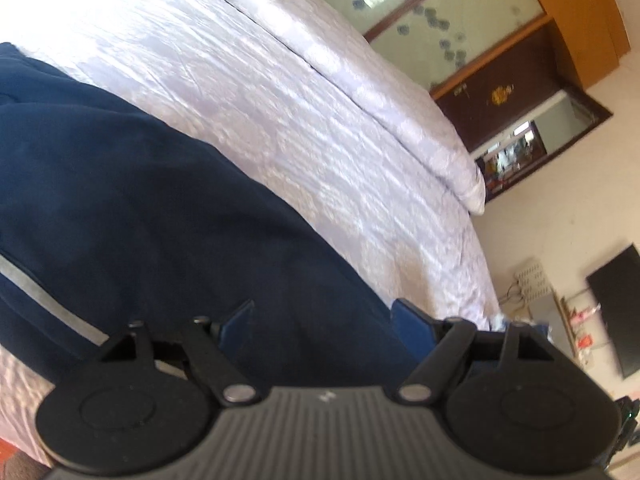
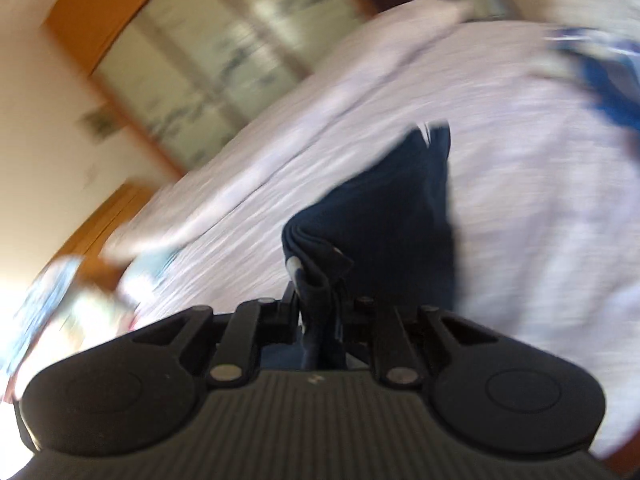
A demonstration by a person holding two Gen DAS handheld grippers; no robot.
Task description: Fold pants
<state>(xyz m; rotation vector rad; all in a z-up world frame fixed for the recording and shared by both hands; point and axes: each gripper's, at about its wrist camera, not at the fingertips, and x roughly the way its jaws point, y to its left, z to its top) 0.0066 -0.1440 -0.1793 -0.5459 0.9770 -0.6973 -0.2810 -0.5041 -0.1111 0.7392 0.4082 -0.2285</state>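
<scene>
Covering the bed (image 1: 280,92), a pale quilted spread carries soft navy pants (image 1: 140,200); left gripper (image 1: 326,320) fingers released, right gripper (image 2: 318,300) fingers clenched on bunched pants fabric.

The pants (image 1: 152,200) were dark navy, with a pale grey stripe (image 1: 52,300) along one side. The bed (image 1: 280,120) wore a pale lilac cover with a faint tone-on-tone flower pattern. Beyond the bed, the wardrobe (image 1: 576,20) was orange-brown wood, its pale greenish panels (image 1: 432,20) dotted with small blue-grey flowers. The wall beside the wardrobe was cream. Both grippers were black, the left gripper (image 1: 326,320) with blue pads (image 1: 240,320). Past the pants lay a bright blue cloth (image 2: 612,88), blurred.
</scene>
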